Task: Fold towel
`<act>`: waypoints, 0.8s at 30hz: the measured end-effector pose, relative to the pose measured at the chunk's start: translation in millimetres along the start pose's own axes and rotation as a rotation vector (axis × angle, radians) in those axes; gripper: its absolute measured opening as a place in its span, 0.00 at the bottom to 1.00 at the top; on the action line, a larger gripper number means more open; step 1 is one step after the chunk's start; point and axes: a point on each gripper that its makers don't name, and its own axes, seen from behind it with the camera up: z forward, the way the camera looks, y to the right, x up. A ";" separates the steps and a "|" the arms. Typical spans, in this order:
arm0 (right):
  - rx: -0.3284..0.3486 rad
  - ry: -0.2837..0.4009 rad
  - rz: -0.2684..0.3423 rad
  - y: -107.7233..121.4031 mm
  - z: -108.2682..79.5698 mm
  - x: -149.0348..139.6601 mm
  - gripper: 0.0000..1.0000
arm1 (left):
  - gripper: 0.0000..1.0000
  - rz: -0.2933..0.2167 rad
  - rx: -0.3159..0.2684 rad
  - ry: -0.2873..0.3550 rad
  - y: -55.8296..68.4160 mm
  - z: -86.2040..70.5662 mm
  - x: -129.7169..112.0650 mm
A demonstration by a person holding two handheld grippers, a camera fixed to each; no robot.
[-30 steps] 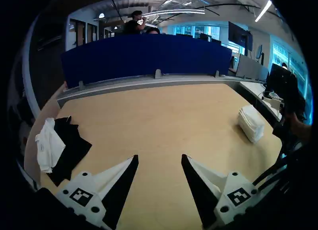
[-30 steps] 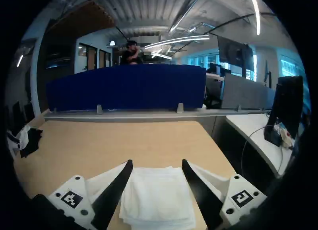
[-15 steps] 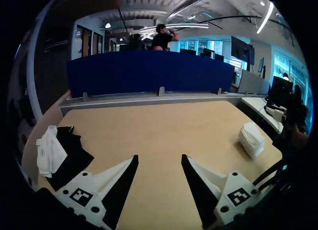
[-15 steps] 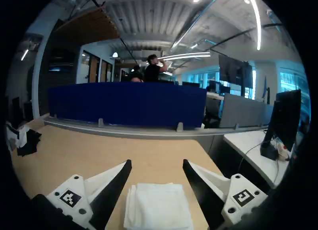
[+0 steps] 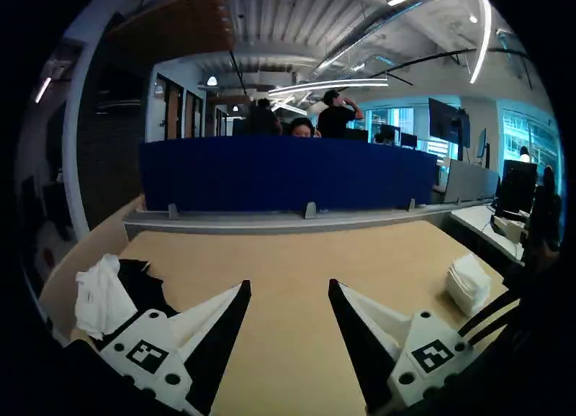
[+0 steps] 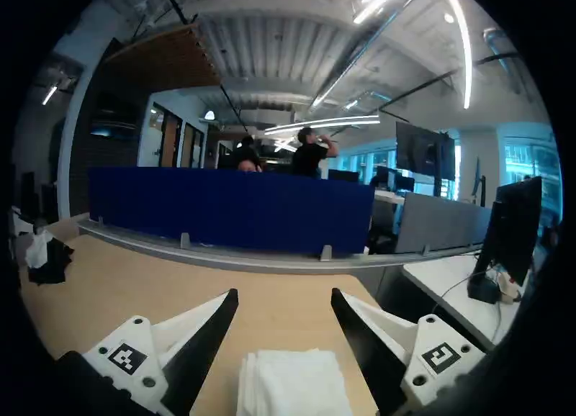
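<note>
In the left gripper view, the left gripper [image 5: 288,282] is nearest, its fingers spread wide with nothing between them, held above the wooden table [image 5: 288,265]. The right gripper [image 6: 283,294] is likewise spread and empty. It hovers over a stack of folded white towels [image 6: 291,380] near the table's right-hand edge, which sits below and between its fingers without touching them. That stack looks done: squared up, several layers deep, soft at the edges. Farther off to the left lies a crumpled white towel [image 5: 101,301], draped partly over a black cloth [image 5: 147,290] close to the table's left edge. I judge this towel light, limp and not slippery, so it would sag and bunch if taken by the middle. A better hold is a free corner or hem, one per gripper, pinching a single layer and keeping clear of the black cloth beneath. Which corners lie free cannot be told from here. Beyond the table stands a blue partition [image 5: 288,175], with people behind it.
</note>
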 end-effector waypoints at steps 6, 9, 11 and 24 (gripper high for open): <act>0.010 0.030 -0.003 -21.1 -1.4 16.3 1.00 | 0.79 0.014 0.046 0.078 -13.3 -2.0 17.4; 0.020 0.038 -0.016 -36.7 -0.6 23.5 1.00 | 0.79 0.018 0.061 0.100 -17.9 -2.4 23.6; 0.023 0.041 -0.026 -48.4 1.0 27.5 1.00 | 0.79 0.018 0.075 0.118 -21.4 -2.9 27.9; 0.037 0.054 -0.049 -110.4 4.7 51.5 1.00 | 0.79 0.007 0.119 0.182 -39.4 -5.0 40.5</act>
